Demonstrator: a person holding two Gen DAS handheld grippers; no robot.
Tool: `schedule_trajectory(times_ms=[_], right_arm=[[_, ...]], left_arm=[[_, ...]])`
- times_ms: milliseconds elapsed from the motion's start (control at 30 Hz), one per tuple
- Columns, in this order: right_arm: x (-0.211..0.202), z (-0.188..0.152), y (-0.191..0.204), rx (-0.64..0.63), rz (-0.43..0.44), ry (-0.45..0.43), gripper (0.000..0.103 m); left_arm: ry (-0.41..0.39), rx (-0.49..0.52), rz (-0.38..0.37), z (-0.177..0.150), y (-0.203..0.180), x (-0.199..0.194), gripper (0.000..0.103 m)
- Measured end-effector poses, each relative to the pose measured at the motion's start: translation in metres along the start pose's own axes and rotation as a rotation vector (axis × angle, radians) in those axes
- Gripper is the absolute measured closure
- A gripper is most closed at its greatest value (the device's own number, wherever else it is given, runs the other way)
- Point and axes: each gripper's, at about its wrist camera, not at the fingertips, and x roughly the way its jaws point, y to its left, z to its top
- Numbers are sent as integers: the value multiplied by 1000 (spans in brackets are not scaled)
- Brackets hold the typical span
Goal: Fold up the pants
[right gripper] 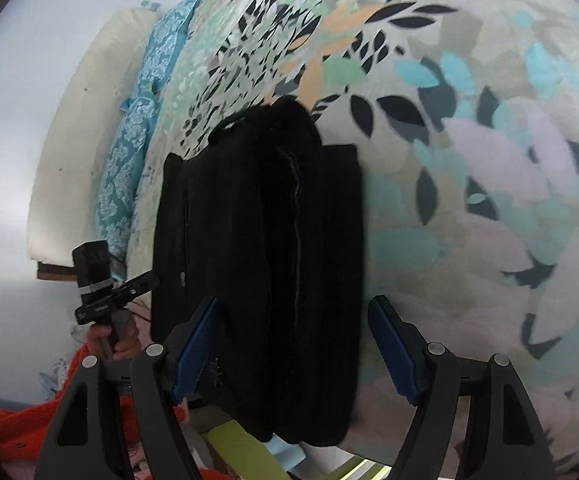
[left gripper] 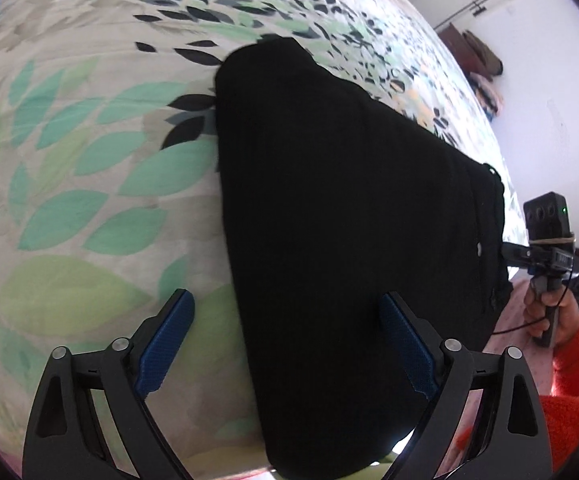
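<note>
Left wrist view: the left claw [left gripper: 285, 344] has its blue pads wide apart. Nothing is pinched. One pad is over the bed cover, the other over the pants.
Right wrist view: the right claw [right gripper: 291, 350] is spread wide too. It grips nothing. The near end of the pants sits in the gap, but the pads do not press on it.
Other claw, seen from each side: in the left view the right claw [left gripper: 529, 254] shows beside the far edge of the pants, held by a hand [left gripper: 549, 312] in an orange sleeve [left gripper: 577, 368].
Where the pants are: the black pants [left gripper: 349, 220] lie flat on the leafy bed cover [left gripper: 69, 200], close to its near edge. They look partly folded, with layers stacked side by side in the right view [right gripper: 261, 260].
Which way the pants point: the long side runs from the near edge of the bed cover away toward its far end. One end looks wide and the other narrow, though the lens may bend that.
How the pants will feel: likely soft, floppy and light. They will sag and bunch if lifted by one spot.
Where to take hold: pinch the near end of the pants, one claw at each corner, grabbing all layers together.
</note>
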Motion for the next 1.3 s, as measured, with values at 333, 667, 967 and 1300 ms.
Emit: schedule_trajectory(times_ms=[333,667,967,1300], right_arm=[[7,-8,16,-75,8,-45,54],[-22,53,92,-230,65,-138,68],[-9,132,84,-142,-261,-236,46],[-39,20,91,-269,-522,-409,0]], left_arm=[[-79,-11,-33,5,-14,-1,77],[-239,53,-34,56,-31,-71,80],[-371,81,348,115,-26,-55,45],[-451,182,567,5,-40,-64,8]])
